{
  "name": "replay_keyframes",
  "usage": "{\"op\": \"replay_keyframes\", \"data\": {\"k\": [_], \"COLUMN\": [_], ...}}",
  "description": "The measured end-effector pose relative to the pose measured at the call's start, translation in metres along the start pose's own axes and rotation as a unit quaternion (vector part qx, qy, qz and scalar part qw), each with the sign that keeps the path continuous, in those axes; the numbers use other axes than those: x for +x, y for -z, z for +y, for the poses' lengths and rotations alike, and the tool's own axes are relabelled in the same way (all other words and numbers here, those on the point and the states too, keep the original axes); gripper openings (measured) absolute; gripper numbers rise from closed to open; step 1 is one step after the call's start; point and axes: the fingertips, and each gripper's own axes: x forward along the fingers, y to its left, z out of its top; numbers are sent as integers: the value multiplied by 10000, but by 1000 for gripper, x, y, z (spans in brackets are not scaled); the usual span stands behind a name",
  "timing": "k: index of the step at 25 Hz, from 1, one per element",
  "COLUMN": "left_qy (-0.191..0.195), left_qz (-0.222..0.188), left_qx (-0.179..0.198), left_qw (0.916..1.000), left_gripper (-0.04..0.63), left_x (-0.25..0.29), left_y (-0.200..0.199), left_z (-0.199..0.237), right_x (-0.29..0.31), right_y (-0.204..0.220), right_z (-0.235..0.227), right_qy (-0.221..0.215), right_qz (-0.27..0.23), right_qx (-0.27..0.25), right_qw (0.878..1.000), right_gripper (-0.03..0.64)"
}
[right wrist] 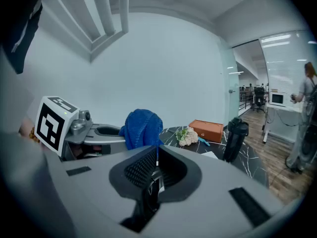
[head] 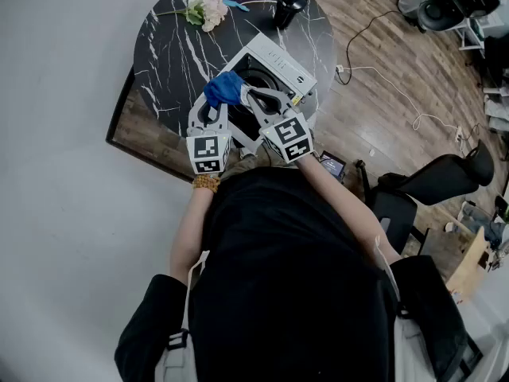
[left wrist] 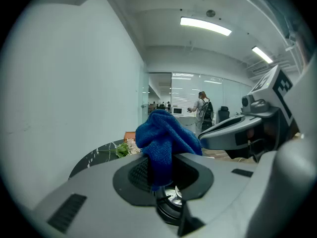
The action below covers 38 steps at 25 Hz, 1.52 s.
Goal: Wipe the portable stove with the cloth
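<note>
cloth [left wrist: 166,138]: nubby knit | table [head: 171,46]: glossy marbled | stove [head: 277,56]: smooth, probably metal

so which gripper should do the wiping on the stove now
Left. The left gripper is clamped on the blue cloth, held just above the portable stove. The right gripper is shut and empty beside it, so it would probably have to take the cloth over first.

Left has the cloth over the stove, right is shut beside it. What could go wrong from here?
1. The cloth is a bunched wad pinched in the left gripper; it may wipe with little contact or pull out.
2. The right gripper, shut, sits close beside the left over the stove; strokes could knock them together.
3. The stove lies near the table edge; a hard push might slide it.
</note>
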Motion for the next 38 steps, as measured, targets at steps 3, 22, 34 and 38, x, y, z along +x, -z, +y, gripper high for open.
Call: {"op": "replay_keyframes", "data": {"k": [3, 22, 34, 38], "left_qy": [-213, -1553, -2661, -2571], "left_qz": [40, 166, 2636, 3010], "left_qx": [-125, 21, -742, -858], "left_qw": [9997, 9877, 9242, 9143], "left_gripper": [67, 67, 151, 156], "left_x": [-2, -14, -36, -31], "left_y": [2, -7, 133, 156], "left_z": [8, -79, -122, -122], "right_x": [6, -22, 101, 144], "right_y": [3, -7, 45, 63], "right_z": [-1, 38, -127, -141], "right_qy": [-114, -4831, -3545, -3072], "right_qz": [146, 739, 2356, 2842], "right_qx": [-116, 306, -3194, -4182], "right_qw": [9998, 8719, 8466, 8062], "right_gripper": [14, 192, 69, 67]}}
